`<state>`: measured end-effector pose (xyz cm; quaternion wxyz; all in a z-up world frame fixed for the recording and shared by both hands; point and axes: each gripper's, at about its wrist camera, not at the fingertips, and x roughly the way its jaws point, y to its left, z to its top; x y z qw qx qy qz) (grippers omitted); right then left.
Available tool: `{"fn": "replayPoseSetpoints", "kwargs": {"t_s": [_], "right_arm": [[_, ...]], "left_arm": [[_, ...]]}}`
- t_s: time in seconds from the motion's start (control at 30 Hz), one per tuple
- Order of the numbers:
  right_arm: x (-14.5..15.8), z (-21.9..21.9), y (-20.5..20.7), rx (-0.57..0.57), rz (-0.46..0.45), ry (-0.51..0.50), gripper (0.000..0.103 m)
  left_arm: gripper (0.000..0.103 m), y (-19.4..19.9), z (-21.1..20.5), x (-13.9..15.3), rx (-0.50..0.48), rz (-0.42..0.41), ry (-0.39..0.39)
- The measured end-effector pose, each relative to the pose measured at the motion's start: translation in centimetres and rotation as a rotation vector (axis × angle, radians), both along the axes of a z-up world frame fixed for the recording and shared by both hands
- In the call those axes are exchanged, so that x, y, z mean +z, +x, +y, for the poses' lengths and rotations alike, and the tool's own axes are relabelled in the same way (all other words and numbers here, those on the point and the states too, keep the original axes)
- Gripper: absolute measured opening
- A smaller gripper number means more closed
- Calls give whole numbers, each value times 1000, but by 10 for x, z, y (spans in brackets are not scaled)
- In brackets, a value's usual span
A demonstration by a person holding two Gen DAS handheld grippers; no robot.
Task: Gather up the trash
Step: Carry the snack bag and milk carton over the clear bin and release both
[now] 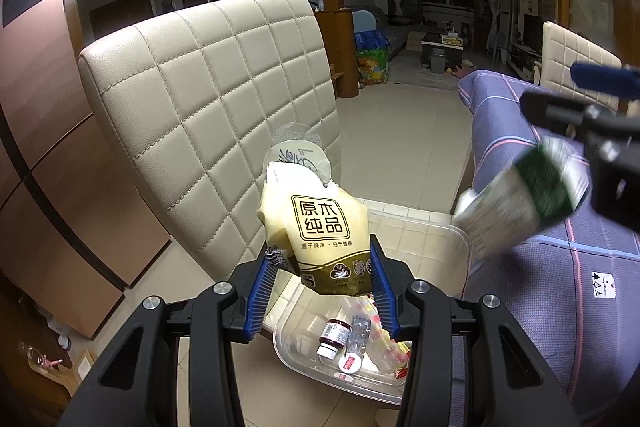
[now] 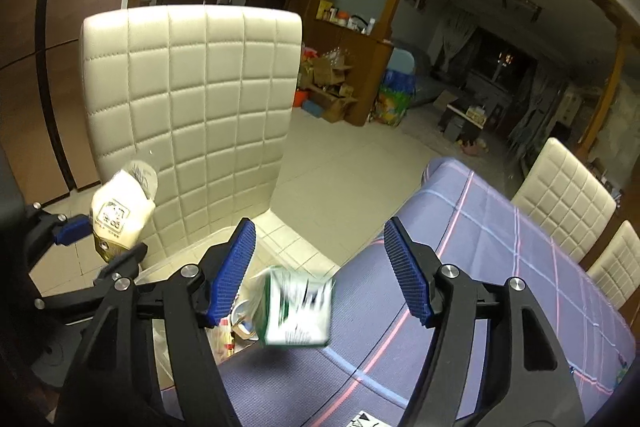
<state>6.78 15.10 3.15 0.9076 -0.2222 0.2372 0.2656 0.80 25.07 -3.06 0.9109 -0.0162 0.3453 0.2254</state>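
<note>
Left claw (image 1: 322, 273) closes its blue pads on a yellow tissue pack (image 1: 316, 227), held above a clear plastic bin (image 1: 420, 227) on a cream chair (image 1: 208, 87); the pack hides part of the bin's bottles and wrappers. Right claw (image 2: 320, 267) stands wide open, gripping nothing. Between its fingers a green-and-white carton (image 2: 298, 311) appears motion-blurred, print illegible, beside the cloth-covered table (image 2: 500, 287).

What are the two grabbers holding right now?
The left gripper pinches a yellow tissue packet by its lower end. The right gripper is open, holding nothing; a blurred green-and-white carton is falling free below it.
</note>
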Motion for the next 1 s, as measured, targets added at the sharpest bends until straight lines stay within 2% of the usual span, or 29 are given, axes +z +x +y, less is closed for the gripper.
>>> {"fn": "replayPoseSetpoints", "kwargs": {"t_s": [0.23, 0.57, 0.9, 1.0], "right_arm": [[-4, -9, -2, -12, 11, 2, 68], [-18, -29, 9, -63, 64, 5, 83], [-29, -37, 13, -83, 79, -11, 83], [-29, -40, 15, -93, 77, -7, 83]], "left_arm": [[44, 4, 1, -2, -9, 8, -15], [44, 12, 0, 3, -14, 6, -20], [46, 17, -7, 1, -28, 22, -27], [47, 26, -1, 2, -34, 27, -56]]}}
